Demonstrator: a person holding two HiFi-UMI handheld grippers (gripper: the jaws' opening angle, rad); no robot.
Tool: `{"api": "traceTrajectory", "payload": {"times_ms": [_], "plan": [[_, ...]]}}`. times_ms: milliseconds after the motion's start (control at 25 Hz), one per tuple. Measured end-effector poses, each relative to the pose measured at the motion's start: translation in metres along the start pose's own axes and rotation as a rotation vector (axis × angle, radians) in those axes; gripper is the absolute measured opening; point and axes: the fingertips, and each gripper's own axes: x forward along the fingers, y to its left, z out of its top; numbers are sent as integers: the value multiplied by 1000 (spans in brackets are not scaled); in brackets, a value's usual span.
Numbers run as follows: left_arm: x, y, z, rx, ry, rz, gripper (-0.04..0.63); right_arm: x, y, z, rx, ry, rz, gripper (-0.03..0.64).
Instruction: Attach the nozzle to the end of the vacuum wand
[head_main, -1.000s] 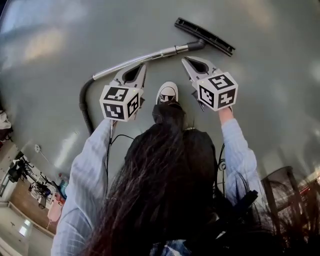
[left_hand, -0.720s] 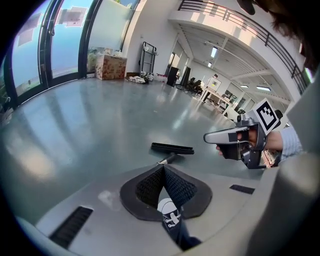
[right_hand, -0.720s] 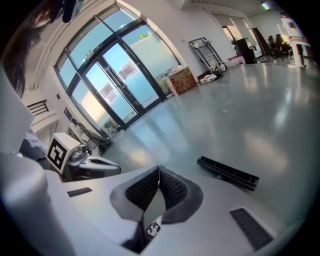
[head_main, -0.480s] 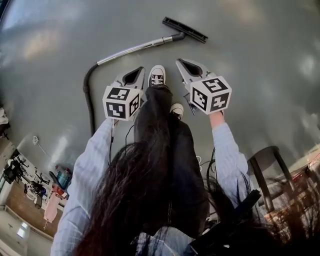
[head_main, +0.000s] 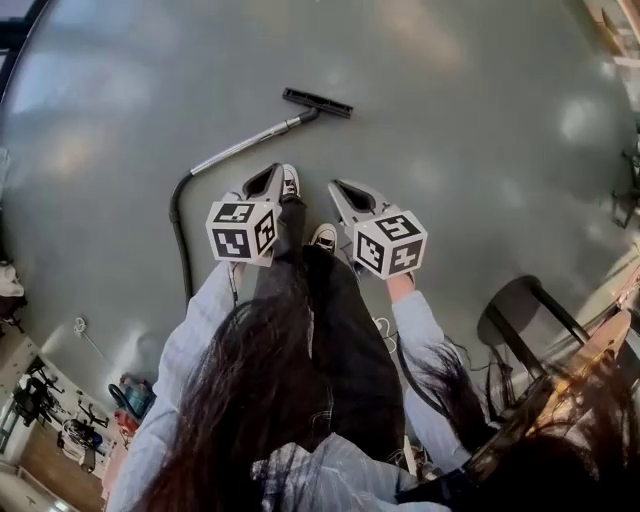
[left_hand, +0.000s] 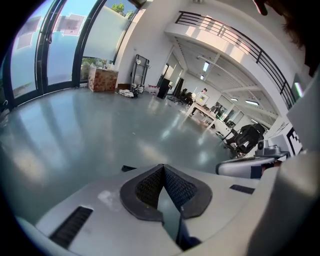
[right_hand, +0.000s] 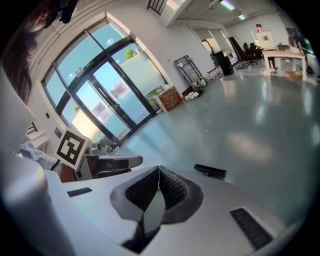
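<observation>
The left tongs and right tongs are hanging closed, empty; nozzle seemingly sitting on wand, only needing checking.

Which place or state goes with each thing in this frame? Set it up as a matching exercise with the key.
Things:
1. nozzle
2. hose
3. left gripper
4. stool

Places or states:
A. shut, holding nothing
B. on the floor at the far end of the wand
C. black, curving back from the wand's near end
D. at the person's right, low in the head view

Pairs: 1-B, 2-C, 3-A, 4-D
</observation>
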Motion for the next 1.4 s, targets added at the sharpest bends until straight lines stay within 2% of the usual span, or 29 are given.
{"api": "traceTrajectory", "payload": {"times_ms": [240,480,680,800,1040,1200,1400], "plan": [[-73,-56,42,14,-46,19,5,-90,40,26,51,-49,-67,9],[-175,-113,91,28,-78,27,5,-172,109,75,-13,-52,-75,9],[-219,-166,113,8,-130,31,5,-220,115,100,-35,-91,-80,9],[-245,-175,116,6,-174,44,5,-225,125,102,-30,-111,-86,9],[-268,-177,109,22,-190,67,5,-231,142,96,-37,-112,-68,9],[-278,-173,112,7,-213,53,5,-228,154,92,-54,-101,-69,9],[-295,-160,99,17,-194,23,5,-219,174,83,-60,-95,-86,9]]}}
